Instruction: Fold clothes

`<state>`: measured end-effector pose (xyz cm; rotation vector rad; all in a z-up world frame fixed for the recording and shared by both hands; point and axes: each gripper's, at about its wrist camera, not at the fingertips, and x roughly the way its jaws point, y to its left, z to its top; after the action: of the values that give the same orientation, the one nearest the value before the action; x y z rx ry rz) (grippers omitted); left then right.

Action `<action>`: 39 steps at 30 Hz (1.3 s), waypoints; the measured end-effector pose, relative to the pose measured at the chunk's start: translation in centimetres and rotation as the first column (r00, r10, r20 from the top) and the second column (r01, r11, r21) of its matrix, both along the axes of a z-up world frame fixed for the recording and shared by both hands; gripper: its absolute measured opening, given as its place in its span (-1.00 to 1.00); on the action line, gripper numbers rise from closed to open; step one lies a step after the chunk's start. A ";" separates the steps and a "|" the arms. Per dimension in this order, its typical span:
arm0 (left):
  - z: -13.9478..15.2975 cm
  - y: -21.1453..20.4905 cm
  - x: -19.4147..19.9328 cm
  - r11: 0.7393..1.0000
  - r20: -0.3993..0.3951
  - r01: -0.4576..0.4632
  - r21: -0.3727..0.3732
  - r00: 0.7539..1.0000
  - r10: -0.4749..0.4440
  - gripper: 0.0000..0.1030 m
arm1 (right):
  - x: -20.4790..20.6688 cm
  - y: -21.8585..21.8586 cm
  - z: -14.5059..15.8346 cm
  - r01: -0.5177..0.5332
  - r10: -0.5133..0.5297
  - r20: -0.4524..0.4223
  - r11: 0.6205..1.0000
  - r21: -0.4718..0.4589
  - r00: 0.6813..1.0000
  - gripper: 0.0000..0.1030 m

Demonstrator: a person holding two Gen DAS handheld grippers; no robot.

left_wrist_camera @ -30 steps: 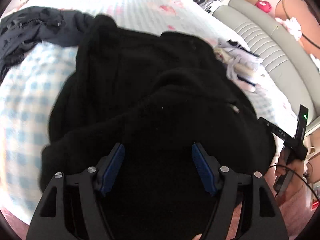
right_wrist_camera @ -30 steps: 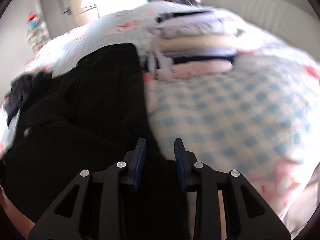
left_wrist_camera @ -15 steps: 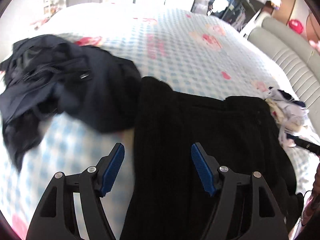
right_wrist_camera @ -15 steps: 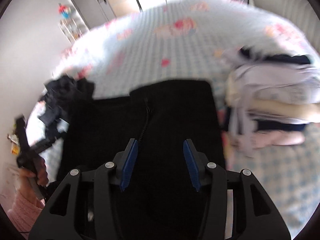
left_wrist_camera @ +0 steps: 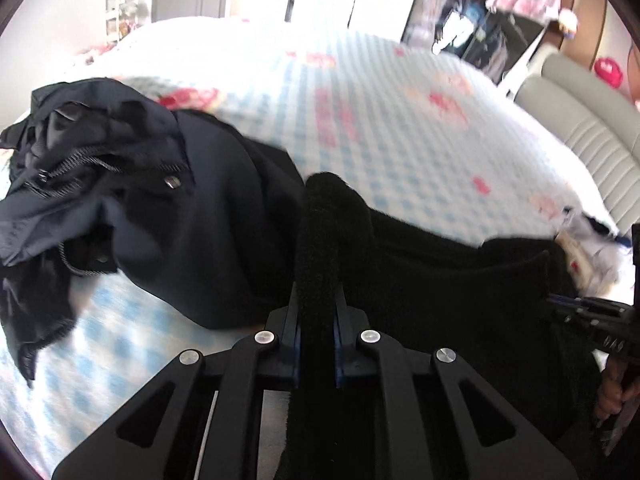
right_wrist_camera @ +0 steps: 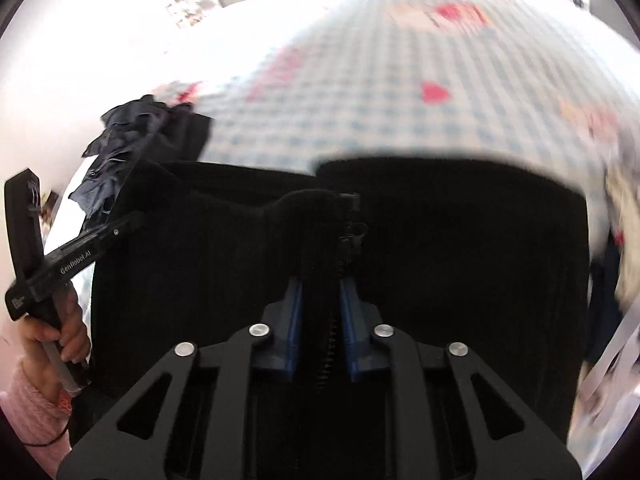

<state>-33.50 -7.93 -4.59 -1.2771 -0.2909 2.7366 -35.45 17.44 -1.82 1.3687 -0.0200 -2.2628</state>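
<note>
A black fleece garment (left_wrist_camera: 440, 280) lies on the bed; it also shows in the right wrist view (right_wrist_camera: 460, 240). My left gripper (left_wrist_camera: 316, 300) is shut on a raised fold at its edge. My right gripper (right_wrist_camera: 320, 292) is shut on its zipper edge (right_wrist_camera: 348, 248). The right gripper shows at the right of the left wrist view (left_wrist_camera: 592, 320), and the left gripper at the left of the right wrist view (right_wrist_camera: 72, 256).
A crumpled navy jacket (left_wrist_camera: 120, 184) lies left of the black garment, partly touching it; it also shows in the right wrist view (right_wrist_camera: 136, 136). A stack of folded clothes (left_wrist_camera: 588, 248) sits at the right. The blue-checked bedspread (left_wrist_camera: 380, 100) stretches beyond. A grey headboard (left_wrist_camera: 580, 128) stands far right.
Both grippers were open above the black garment half a second ago; now each has closed on an edge of it and lifted a fold.
</note>
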 end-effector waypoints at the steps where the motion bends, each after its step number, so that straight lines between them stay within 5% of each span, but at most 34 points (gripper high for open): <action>1: 0.3 -0.4 -0.1 1.000 -0.009 -0.010 0.006 1.000 0.010 -0.77 | 0.2 -0.7 0.5 -0.022 0.022 -0.027 1.000 0.004 0.999 -0.76; 6: -0.9 -2.4 -1.1 0.998 0.017 -0.057 0.016 0.998 0.057 -0.77 | -0.5 -2.6 0.8 -0.051 0.050 -0.053 0.999 -0.010 0.997 -0.82; 11: -3.4 -3.5 -2.2 0.997 0.097 -0.078 0.026 0.992 0.075 -0.64 | -2.5 -2.2 -1.4 0.038 -0.037 -0.050 0.999 0.021 0.998 -0.91; 14: -1.2 -3.2 -1.1 0.997 0.027 -0.075 0.029 0.997 0.074 -0.47 | -3.6 -1.4 -3.2 0.065 -0.065 0.004 0.997 0.040 0.998 -0.89; 18: 2.7 -0.1 1.4 0.996 -0.164 0.071 -0.045 0.983 -0.077 -0.04 | -2.5 -0.3 0.1 0.095 -0.095 -0.103 0.996 -0.006 0.990 -0.76; 20: 2.1 2.0 0.9 0.981 -0.100 0.177 -0.076 0.978 -0.184 0.11 | -1.9 0.4 2.3 0.114 -0.120 -0.162 0.993 -0.040 0.979 -0.67; 23: 1.5 3.5 1.1 0.974 -0.006 0.207 -0.092 0.978 -0.209 -0.04 | -0.7 2.1 6.1 0.139 -0.157 -0.179 0.985 -0.106 0.971 -0.49; 27: 4.0 3.9 5.3 0.973 -0.048 0.230 0.023 0.972 -0.229 0.01 | 3.9 4.8 10.3 0.162 -0.179 -0.213 0.982 -0.095 0.961 -0.39; 30: 5.1 5.8 9.1 0.955 -0.048 0.295 0.034 0.955 -0.293 0.03 | 8.9 7.5 11.5 0.184 -0.202 -0.202 0.977 -0.105 0.958 -0.30; 35: 5.0 9.7 16.0 0.915 -0.051 0.403 0.023 0.914 -0.402 0.03 | 16.6 10.0 9.4 0.234 -0.248 -0.130 0.965 -0.118 0.960 -0.30; 39: 2.3 11.7 19.2 0.881 -0.033 0.442 0.171 0.896 -0.443 0.03 | 21.5 10.0 6.1 0.246 -0.259 -0.058 0.955 -0.167 0.964 -0.30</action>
<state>-14.32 3.79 -2.32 -1.1394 -0.2016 2.2664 -13.99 27.46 4.30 1.2512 -0.3612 -2.4624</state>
